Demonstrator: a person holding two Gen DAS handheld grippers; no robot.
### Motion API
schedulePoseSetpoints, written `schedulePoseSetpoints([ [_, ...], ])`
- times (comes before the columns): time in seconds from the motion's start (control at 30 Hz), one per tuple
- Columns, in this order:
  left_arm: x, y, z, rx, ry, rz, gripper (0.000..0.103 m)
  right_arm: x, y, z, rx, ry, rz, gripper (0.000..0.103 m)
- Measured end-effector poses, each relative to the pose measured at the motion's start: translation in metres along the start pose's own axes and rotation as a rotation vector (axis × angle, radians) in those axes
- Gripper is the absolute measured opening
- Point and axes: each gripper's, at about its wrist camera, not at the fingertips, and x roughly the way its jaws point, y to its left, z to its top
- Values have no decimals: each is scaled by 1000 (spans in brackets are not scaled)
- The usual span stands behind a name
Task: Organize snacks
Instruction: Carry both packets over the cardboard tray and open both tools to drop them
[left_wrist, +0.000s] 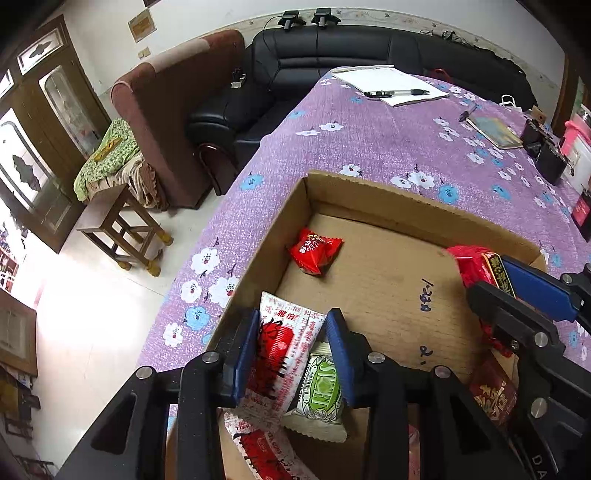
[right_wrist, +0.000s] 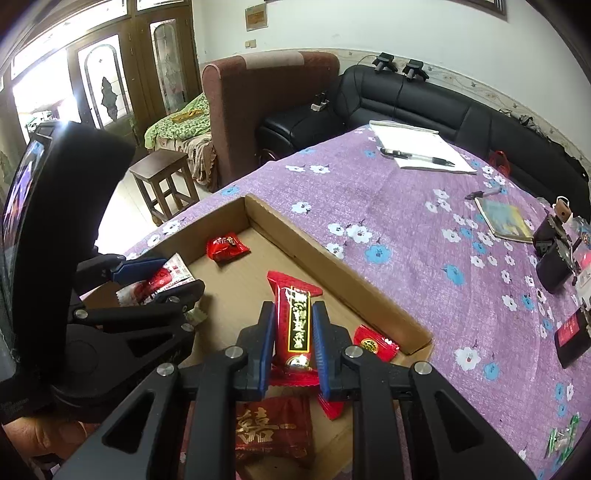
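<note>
A shallow cardboard box (left_wrist: 369, 186) (right_wrist: 332, 258) lies on the purple floral tablecloth. My left gripper (left_wrist: 291, 317) (right_wrist: 162, 275) hangs low over the box's near left corner. A white-and-red snack packet (left_wrist: 284, 343) lies flat between its blue pads, on a green-and-white packet (left_wrist: 321, 398); the pads stand at its edges without squeezing it. My right gripper (right_wrist: 293, 306) (left_wrist: 487, 275) is shut on a red bar with a black label (right_wrist: 295, 321), upright over the box's right side. A small red packet (left_wrist: 314, 251) (right_wrist: 225, 245) lies at the far end.
Also in the box are a dark red packet with a gold character (right_wrist: 271, 428), a red candy (right_wrist: 373, 343) and another white-and-red packet (left_wrist: 266, 450). Paper with a pen (right_wrist: 417, 155), a booklet (right_wrist: 506, 221) and black devices (right_wrist: 554, 254) lie farther out. A wooden stool (right_wrist: 162, 177) stands beyond the table edge.
</note>
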Motion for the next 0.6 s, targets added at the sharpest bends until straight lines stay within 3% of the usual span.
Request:
schedulePoseSetpoints([
  [0.1, -3, -1, -1, -11, -9, -31, 63, -4, 0, -1, 1, -5, -9, 23],
  [0.13, -7, -2, -2, -15, -21, -33, 69, -8, -1, -3, 4, -9, -13, 28],
  [0.17, -12, -2, -4, -16, -39, -21, 71, -11, -2, -4, 6, -15, -18, 32],
  [0.23, -26, -2, -8, -18, -91, 3, 84, -21, -6, -7, 11, -30, -23, 36],
  [0.43, -74, 4, -21, -54, -238, 2, 90, -62, -21, -24, 37, -88, -50, 42],
  [0.6, -108, 5, -29, -64, -303, 0, 92, -104, -43, -46, 71, -139, -103, 55],
])
